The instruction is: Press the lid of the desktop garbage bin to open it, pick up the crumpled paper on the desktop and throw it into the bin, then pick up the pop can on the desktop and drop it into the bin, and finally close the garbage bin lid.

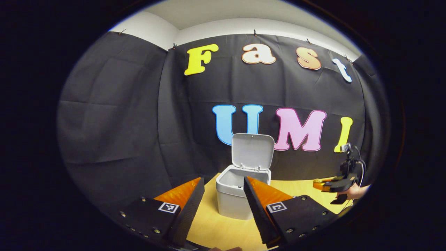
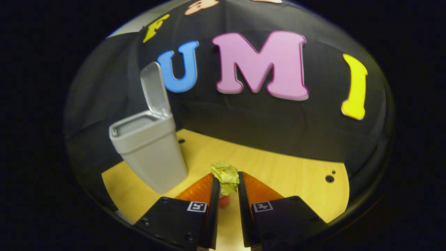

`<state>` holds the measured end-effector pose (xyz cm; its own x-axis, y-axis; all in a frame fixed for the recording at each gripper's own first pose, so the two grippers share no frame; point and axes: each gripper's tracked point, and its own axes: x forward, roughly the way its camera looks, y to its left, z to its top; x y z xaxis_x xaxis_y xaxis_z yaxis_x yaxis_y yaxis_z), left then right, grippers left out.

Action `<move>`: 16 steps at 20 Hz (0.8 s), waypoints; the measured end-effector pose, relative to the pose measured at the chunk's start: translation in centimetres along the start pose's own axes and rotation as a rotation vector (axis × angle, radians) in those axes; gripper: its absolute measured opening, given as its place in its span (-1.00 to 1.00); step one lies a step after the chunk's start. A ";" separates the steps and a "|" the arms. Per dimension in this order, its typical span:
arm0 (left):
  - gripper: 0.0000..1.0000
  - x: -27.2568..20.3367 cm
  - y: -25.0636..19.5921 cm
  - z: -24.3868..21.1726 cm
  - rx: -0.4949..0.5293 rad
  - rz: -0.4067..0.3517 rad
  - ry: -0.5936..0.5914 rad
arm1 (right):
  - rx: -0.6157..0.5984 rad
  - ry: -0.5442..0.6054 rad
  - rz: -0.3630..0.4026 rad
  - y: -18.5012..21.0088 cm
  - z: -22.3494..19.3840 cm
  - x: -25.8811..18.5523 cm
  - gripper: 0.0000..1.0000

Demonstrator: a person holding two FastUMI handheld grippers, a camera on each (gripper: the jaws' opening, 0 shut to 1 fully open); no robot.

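Left hand-held gripper (image 1: pixel 223 195): spread wide, nothing between fingers.
Right hand-held gripper (image 2: pixel 226 183): clamps crumpled paper (image 2: pixel 226 176).
Garbage bin (image 2: pixel 150 150): lid (image 2: pixel 155 89) raised.

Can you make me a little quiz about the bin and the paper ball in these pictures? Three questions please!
1. True or false: the bin's lid is standing open.
2. What is squeezed between the right gripper's fingers? A) a pop can B) a crumpled yellow paper ball C) nothing
3. Fill in the word: the left gripper is open and holds ______, with the grey bin on the wooden table just ahead of it.

Key
1. True: the lid is tipped up behind the bin's open mouth.
2. B: the paper ball sits pinched between both fingers.
3. Nothing.
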<state>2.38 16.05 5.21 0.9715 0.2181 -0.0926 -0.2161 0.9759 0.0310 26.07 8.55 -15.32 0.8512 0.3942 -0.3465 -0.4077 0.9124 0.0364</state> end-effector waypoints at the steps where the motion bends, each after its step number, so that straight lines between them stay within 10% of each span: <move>1: 0.53 0.1 -0.2 0.1 -0.004 -0.007 -0.004 | -0.019 -0.041 0.037 1.7 2.5 -0.2 -0.34; 5: 0.53 -0.3 0.0 0.6 -0.007 -0.015 -0.021 | -0.044 -0.152 0.169 9.6 10.2 0.0 -0.34; 16: 0.53 -3.1 3.7 -0.1 0.006 0.062 -0.012 | -0.154 -0.118 0.351 24.7 12.0 6.1 -0.35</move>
<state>-1.41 18.98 5.56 0.9575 0.2775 -0.0786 -0.2750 0.9605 0.0420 25.19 34.82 -5.31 0.6795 0.6974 -0.2278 -0.7179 0.6961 -0.0105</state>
